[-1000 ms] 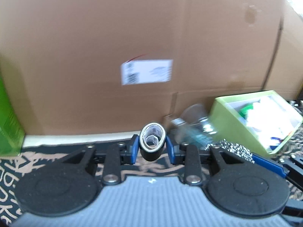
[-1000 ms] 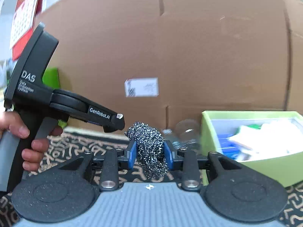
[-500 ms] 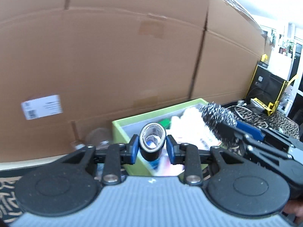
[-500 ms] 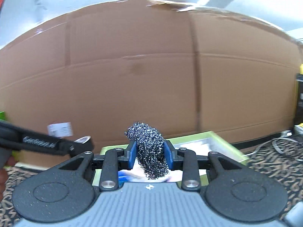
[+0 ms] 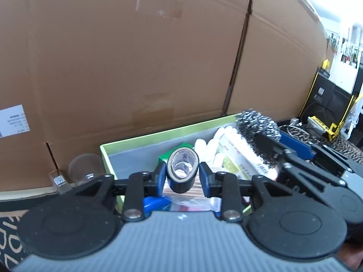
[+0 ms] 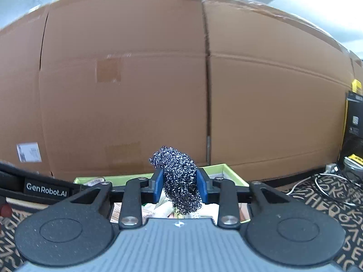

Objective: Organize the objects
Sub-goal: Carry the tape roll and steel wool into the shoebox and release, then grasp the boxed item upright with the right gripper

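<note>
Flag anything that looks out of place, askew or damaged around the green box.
One oddity: a clear cup lies tipped on its side outside the green box, against the cardboard wall. Otherwise nothing is spilled or damaged. The tape roll and steel scourer are both held above the box.

My two views are evenly lit, with no hard shadows on the cardboard wall (image 5: 140, 63). Daylight blows out the upper right corner of my left view to plain white. My right view is softly blurred across the cardboard, sharper on the steel scourer (image 6: 180, 181). Fisheye bending bows every straight edge, and the corners fall dark.
</note>
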